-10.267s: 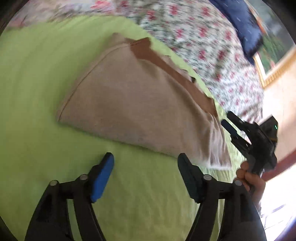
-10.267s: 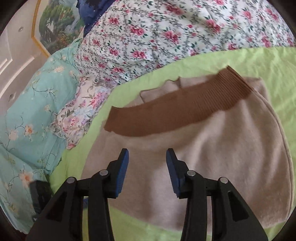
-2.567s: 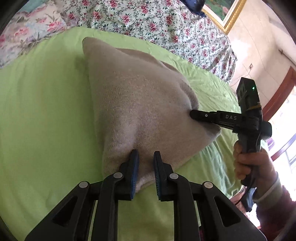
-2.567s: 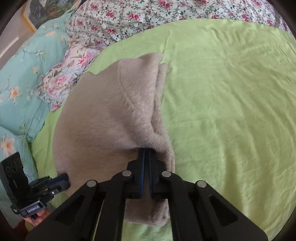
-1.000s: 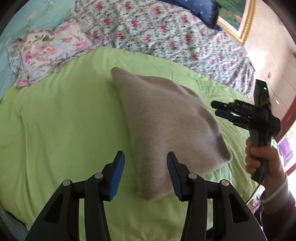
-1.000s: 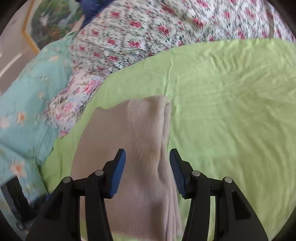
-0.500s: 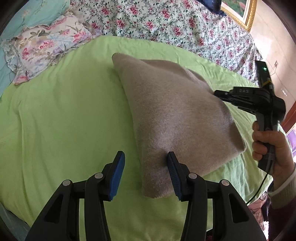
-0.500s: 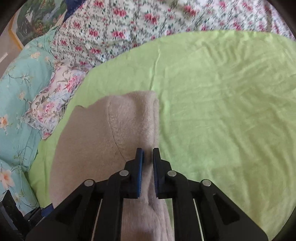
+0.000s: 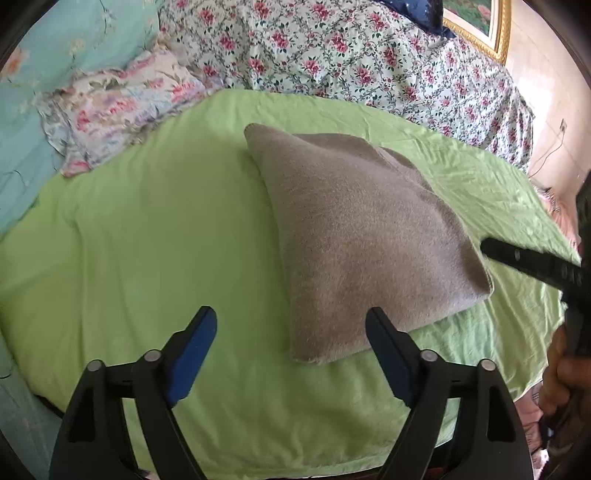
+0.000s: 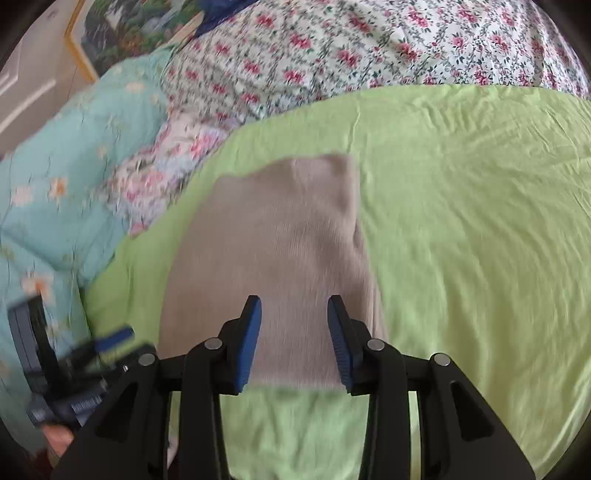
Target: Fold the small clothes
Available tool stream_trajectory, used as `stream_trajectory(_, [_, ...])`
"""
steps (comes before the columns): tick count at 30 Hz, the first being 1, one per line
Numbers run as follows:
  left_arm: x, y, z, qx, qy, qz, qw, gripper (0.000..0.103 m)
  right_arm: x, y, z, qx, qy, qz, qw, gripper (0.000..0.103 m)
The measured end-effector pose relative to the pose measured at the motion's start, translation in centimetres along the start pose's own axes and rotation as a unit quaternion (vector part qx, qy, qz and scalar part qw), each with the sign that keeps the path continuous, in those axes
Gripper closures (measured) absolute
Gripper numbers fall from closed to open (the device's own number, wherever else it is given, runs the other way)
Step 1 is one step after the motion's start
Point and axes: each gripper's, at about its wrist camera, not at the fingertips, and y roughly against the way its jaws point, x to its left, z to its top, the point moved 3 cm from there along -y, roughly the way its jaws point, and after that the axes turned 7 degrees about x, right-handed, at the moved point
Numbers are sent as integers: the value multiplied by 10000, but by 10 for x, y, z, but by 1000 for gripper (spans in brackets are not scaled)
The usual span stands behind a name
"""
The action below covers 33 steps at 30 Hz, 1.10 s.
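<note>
A beige knitted garment (image 9: 365,236) lies folded into a compact pad on the green sheet (image 9: 166,229). My left gripper (image 9: 291,332) is open and empty, just short of the garment's near corner. My right gripper (image 10: 294,319) is open and empty above the garment's near edge (image 10: 280,258). In the left wrist view the right gripper's fingers (image 9: 532,264) sit at the garment's right corner. In the right wrist view the left gripper (image 10: 110,341) shows blurred at the lower left.
A flowered quilt (image 9: 351,51) and turquoise bedding (image 9: 44,74) with a flowered pillow (image 9: 122,107) lie beyond the green sheet. A gold-framed picture (image 9: 491,26) hangs on the far wall. The bed's near edge (image 9: 258,469) runs below my left gripper.
Both grippers have opened wider and drawn back from the folded garment. The right gripper, nearly shut on the fold half a second ago, has let go. The garment lies still.
</note>
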Motion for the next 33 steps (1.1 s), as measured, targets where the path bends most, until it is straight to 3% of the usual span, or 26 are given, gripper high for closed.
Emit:
stream_trajectory(5, [3,7,-8,-7,-47,125,9999,14,7,10,-29,12,316,-341,9989,44])
stream_trajectory(7, [4,9,-14,21,-73,229,9997,11,11,13,-35,-2,416,-420,9983,29])
stream_trajectory(10, [5,11,-19,77,-117,416,9990,8,13,19,-42,18,504,-413,9979,18])
stream_trajectory(21, [-4,51,-24,-123,-577,860,9945,0,29,43,-66,192,792,-386,9959,2])
stream_trajectory(33, [-9,26,-29,151,-645,677,9955,0,23,28,-72,329,810,-627,9942,1])
